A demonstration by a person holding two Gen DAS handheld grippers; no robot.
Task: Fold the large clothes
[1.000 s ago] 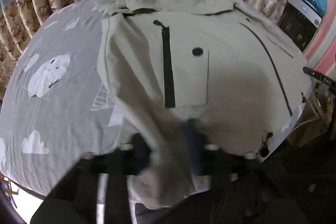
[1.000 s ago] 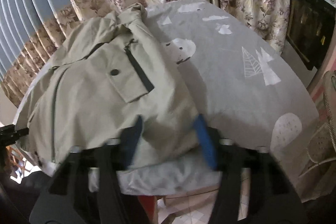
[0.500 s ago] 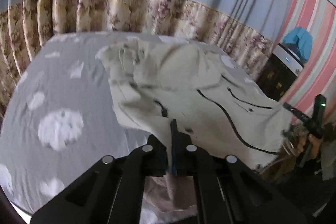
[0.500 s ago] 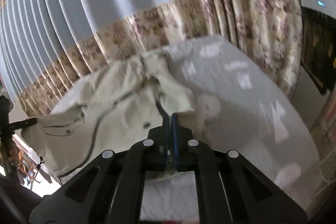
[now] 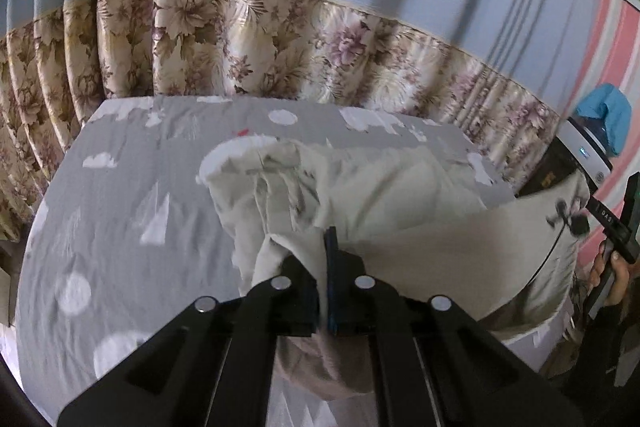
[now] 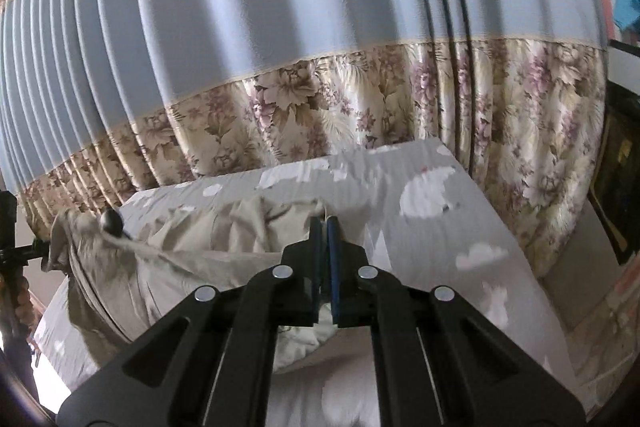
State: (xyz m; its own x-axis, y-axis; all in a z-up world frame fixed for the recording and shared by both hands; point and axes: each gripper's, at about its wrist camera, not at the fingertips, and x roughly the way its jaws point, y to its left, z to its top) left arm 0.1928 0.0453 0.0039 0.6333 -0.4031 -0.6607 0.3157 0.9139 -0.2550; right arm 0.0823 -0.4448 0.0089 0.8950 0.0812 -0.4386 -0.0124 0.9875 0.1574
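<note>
The left gripper (image 5: 326, 247) was clenched on the bottom edge of the beige jacket (image 5: 400, 195), which bunched ahead of it on the grey bedsheet (image 5: 100, 227). The right gripper (image 6: 324, 227) pinched the same jacket (image 6: 192, 243), the cloth sagging to its left.

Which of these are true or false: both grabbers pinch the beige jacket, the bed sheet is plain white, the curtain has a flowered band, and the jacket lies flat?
1. Both the left gripper and the right gripper are shut on the beige jacket. True.
2. The bed sheet is plain white. False: it is grey with white shapes.
3. The curtain has a flowered band. True.
4. The jacket lies flat. False: its near edge is lifted and bunched.
</note>
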